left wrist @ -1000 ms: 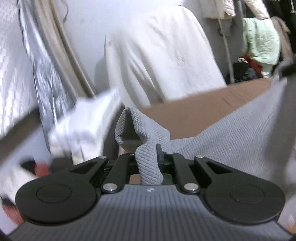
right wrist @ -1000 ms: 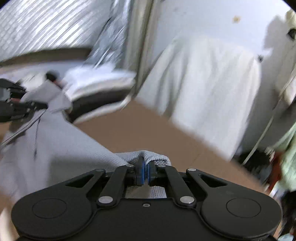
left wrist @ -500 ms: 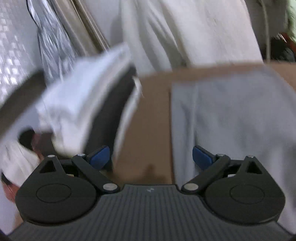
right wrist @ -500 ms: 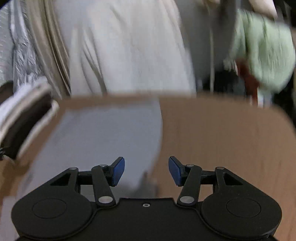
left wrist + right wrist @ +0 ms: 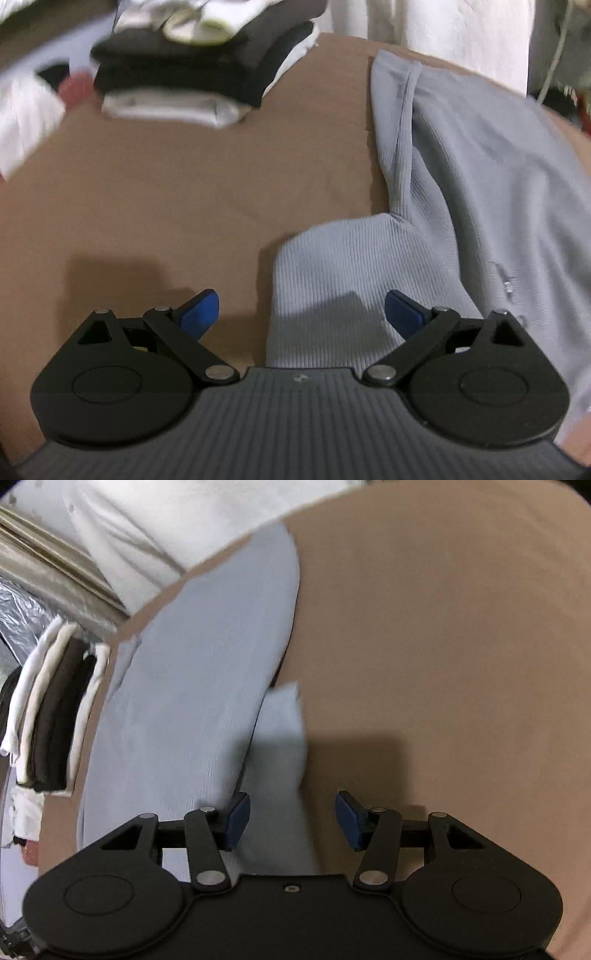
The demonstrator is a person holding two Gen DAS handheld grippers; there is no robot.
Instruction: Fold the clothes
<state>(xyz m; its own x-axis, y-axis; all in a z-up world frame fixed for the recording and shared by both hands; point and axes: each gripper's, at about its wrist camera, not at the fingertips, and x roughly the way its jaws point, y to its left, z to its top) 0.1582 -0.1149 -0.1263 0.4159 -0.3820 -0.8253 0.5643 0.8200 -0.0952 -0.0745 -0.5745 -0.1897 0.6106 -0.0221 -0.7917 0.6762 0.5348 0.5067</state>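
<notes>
Lying flat on the brown surface [image 5: 177, 192] is the grey ribbed garment [image 5: 480, 177], with nothing gripping it. In the left wrist view its body runs along the right side of the surface, a seamed edge [image 5: 404, 122] runs down it from the far end, and a short sleeve [image 5: 343, 280] juts out leftward at the near end. The left gripper [image 5: 302, 310] hangs over that sleeve with its jaws spread wide; one blue pad [image 5: 199, 308] sits over bare brown surface, the other [image 5: 402, 312] over grey fabric. Whether the pads touch the cloth cannot be told. Small buttons [image 5: 508, 286] show on the garment just right of the right-hand pad.

In the right wrist view the same garment [image 5: 199, 672] stretches from the near left toward the far edge of the surface [image 5: 443, 646], and its other sleeve [image 5: 282, 731] sticks out to the right. The right gripper [image 5: 292, 819] is likewise parted, holding nothing; its left pad [image 5: 238, 818] sits over grey cloth, its right pad [image 5: 349, 819] over the gripper's shadow on the brown surface (this view is blurred, so edges are soft).

No container is in sight. The nearest thing to storage is a stack of folded clothes [image 5: 192, 74], white and black layers, at the far left corner of the surface, well apart from the grey garment. The stack also shows edge-on at the left of the right wrist view [image 5: 51, 709]. A white draped cloth [image 5: 155, 528] stands beyond the surface.
</notes>
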